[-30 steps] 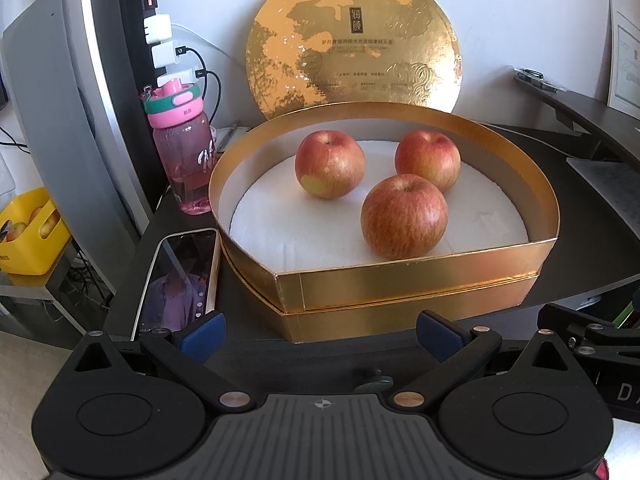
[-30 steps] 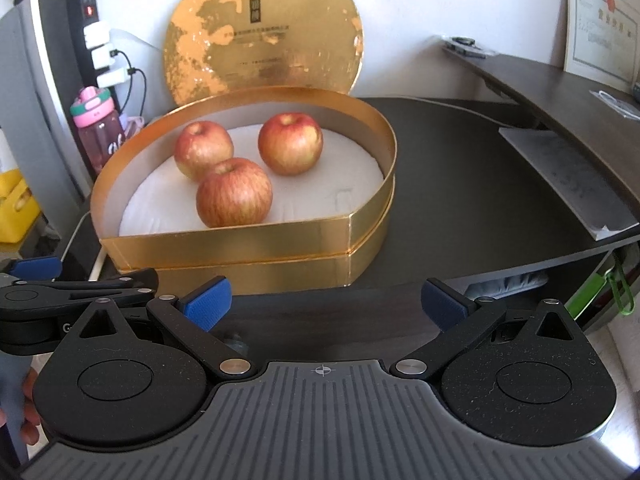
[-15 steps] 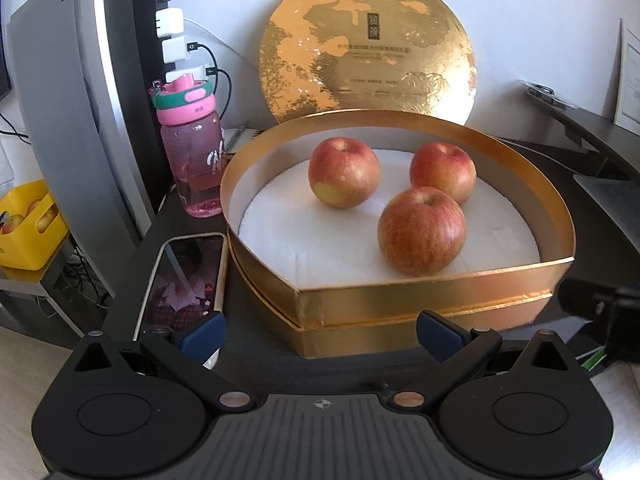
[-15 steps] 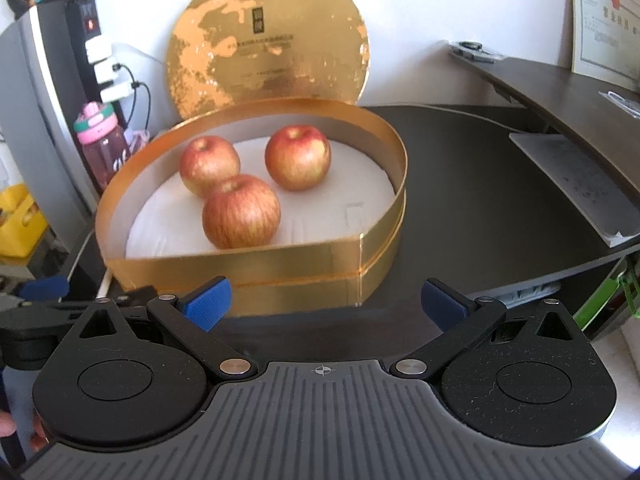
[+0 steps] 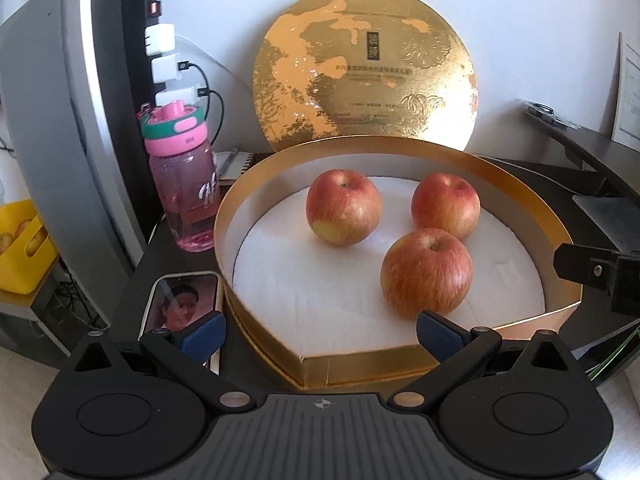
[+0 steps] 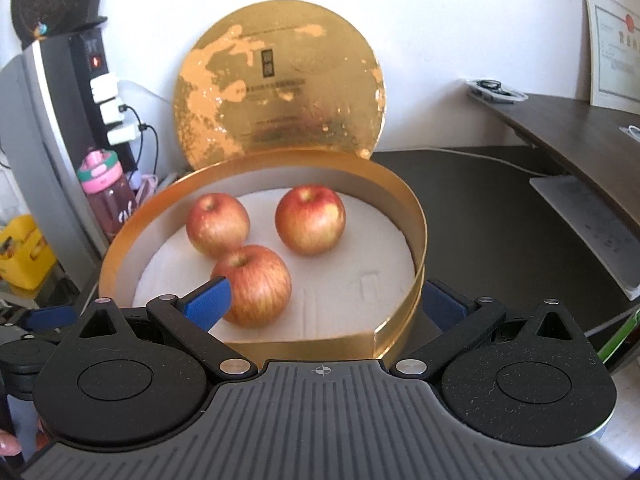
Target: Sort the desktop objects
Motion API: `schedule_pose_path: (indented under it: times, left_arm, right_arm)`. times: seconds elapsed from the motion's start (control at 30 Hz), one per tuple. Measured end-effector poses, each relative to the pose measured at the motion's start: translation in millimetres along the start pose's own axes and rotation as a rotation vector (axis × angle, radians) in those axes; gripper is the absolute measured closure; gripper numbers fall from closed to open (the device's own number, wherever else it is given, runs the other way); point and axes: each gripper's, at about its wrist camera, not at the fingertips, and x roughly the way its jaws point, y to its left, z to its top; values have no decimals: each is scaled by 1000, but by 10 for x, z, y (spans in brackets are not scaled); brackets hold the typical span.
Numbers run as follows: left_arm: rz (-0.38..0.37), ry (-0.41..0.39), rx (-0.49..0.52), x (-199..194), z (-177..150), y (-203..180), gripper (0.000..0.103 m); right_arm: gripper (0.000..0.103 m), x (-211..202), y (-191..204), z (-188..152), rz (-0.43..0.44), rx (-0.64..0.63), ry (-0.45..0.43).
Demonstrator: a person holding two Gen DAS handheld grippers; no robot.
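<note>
Both grippers are now advancing over the gold heart-shaped box, left gripper and right gripper fingers apart, empty; I am judging sorting barely begun, three red apples sitting inside.

The left gripper was held level with its jaws spread wide, nothing between the blue pads. The right gripper was likewise wide open and empty, its blue pads far apart. Each gripper showed at the edge of the other's view, so they sat side by side. A fingertip, probably of the person's left hand, peeked in at the lower left corner.
</note>
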Motion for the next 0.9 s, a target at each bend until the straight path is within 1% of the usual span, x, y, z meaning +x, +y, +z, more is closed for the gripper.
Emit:
schedule_pose_path:
  times: [0.13, 0.2, 0.27, 0.5, 0.67, 0.77, 0.83, 0.9]
  left_arm:
    - [-19, 4, 6, 47, 52, -47, 1]
    - [-25, 4, 7, 62, 73, -64, 1]
    - [-19, 5, 5, 79, 83, -72, 1]
    - [19, 23, -41, 134, 108, -57, 1]
    - [48, 30, -35, 164, 117, -78, 1]
    - [55, 36, -42, 203, 193, -96, 1]
    - [60, 18, -36, 214, 288, -119, 1]
    - [67, -1, -31, 225, 365, -135, 1]
  right_arm:
    - [0, -35, -140, 122, -30, -12, -18]
    - [0, -130, -376, 292, -93, -15, -54]
    - [0, -227, -717, 487, -202, -9, -90]
    - [0, -12, -1834, 671, -440, 179, -49]
    - [0, 160, -2628, 785, -603, 319, -13]
    - [0, 263, -3104, 854, -701, 404, 9]
    - [0, 332, -3422, 899, -766, 461, 24]
    - [0, 407, -3463, 907, -776, 464, 27]
